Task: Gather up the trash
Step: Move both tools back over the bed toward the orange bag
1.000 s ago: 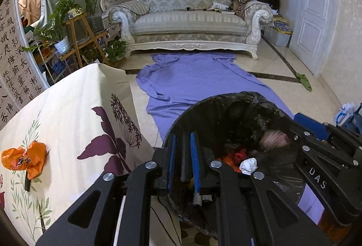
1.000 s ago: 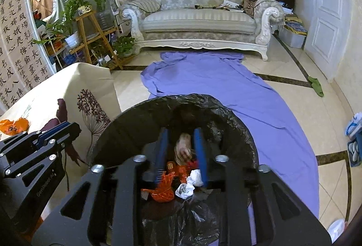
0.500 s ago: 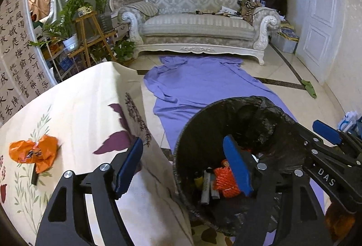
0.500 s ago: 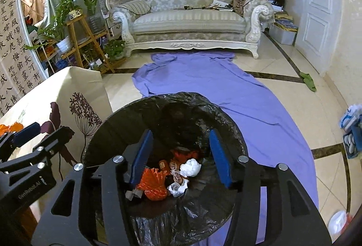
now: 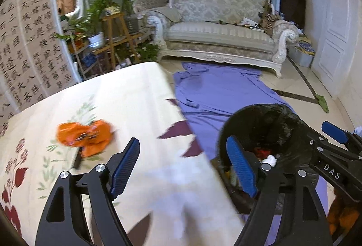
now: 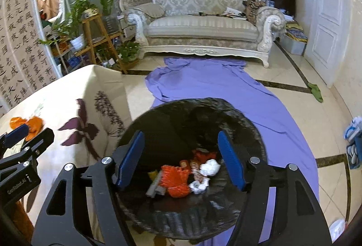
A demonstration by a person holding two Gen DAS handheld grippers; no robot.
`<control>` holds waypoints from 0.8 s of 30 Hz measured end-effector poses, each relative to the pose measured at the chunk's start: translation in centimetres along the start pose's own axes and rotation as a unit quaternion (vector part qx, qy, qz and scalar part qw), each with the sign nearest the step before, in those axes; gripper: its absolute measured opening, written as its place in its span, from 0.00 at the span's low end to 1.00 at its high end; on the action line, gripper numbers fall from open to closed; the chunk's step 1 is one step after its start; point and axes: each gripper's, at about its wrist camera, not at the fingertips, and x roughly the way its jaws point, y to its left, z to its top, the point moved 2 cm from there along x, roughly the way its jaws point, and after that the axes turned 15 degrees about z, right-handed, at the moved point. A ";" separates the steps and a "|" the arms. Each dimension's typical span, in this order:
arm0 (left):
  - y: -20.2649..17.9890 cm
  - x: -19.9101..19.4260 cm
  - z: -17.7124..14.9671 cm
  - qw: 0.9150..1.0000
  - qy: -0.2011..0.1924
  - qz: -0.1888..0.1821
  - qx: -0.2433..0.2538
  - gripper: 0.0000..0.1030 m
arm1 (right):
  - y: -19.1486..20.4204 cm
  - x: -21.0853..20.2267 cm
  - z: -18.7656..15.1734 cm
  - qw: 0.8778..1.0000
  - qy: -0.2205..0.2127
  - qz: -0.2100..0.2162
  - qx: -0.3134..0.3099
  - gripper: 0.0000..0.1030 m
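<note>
the left gripper (image 5: pixel 183 169) fills the lower frame, jaws opening, nothing between them. the right gripper (image 6: pixel 181 162), lower centre, is opening too, seemingly empty, angled downward.

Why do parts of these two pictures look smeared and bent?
Left wrist view: the orange wrapper and tablecloth are motion-blurred; the sofa bows from fisheye. Right wrist view: sharper, only the bin's rim smears; dark corners frame both.

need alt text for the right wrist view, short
The right gripper, jaws opening and nothing between them, hangs over a round black-lined trash bin holding orange wrappers and crumpled white tissue. To its left lies a cream floral tablecloth; beyond, a purple sheet and ornate white sofa.
</note>
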 end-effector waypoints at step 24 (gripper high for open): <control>20.0 1.7 -7.7 0.978 0.069 0.157 -0.119 0.75 | 20.4 4.9 -1.4 0.978 0.060 0.161 -0.119 0.67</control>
